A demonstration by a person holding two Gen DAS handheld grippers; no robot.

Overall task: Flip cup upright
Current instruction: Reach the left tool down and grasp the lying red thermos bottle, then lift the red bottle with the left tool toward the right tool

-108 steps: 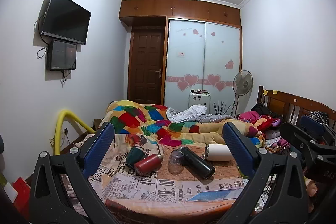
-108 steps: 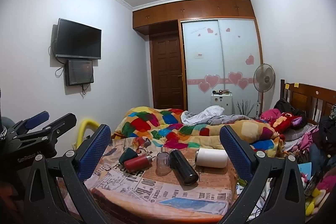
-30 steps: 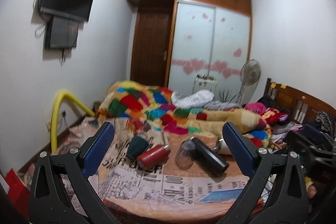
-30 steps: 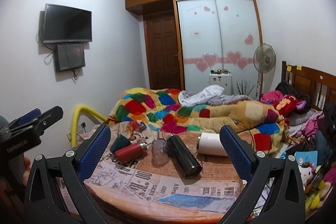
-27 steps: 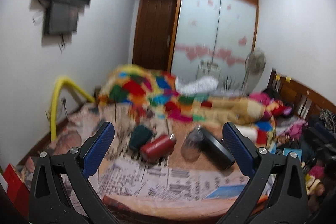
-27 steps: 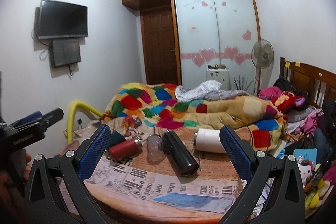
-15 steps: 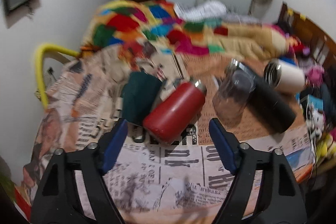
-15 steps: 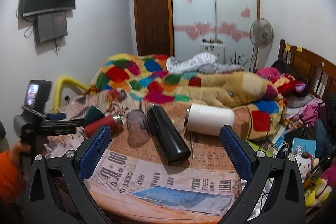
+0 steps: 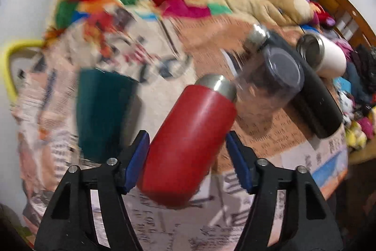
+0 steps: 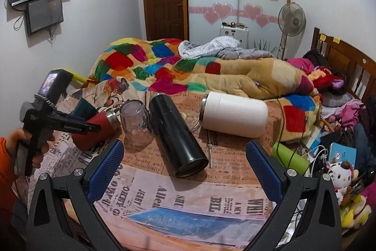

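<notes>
A red flask [image 9: 190, 138] lies on its side on the newspaper-covered table [image 10: 188, 199], steel neck pointing away. My left gripper [image 9: 188, 161] straddles its lower body with blue pads close to both sides; contact is unclear through blur. It also shows in the right wrist view [image 10: 68, 126], beside the red flask [image 10: 94, 131]. A dark green cup [image 9: 101, 109] stands mouth down to the left. A clear glass [image 10: 136, 121], a black flask [image 10: 176, 133] and a white flask [image 10: 235, 114] lie on their sides. My right gripper [image 10: 185, 171] is open and empty, low over the table's front.
A bed with a patchwork quilt [image 10: 145, 67] lies just behind the table. A lime-green bottle [image 10: 291, 159], cables and soft toys [image 10: 340, 175] crowd the right edge. A yellow tube [image 9: 9, 62] stands at the left. A fan [image 10: 291, 20] stands by the wardrobe.
My left gripper has dropped and moved forward onto the red flask, its jaws narrowing around it. My right gripper has tilted down and edged closer to the table.
</notes>
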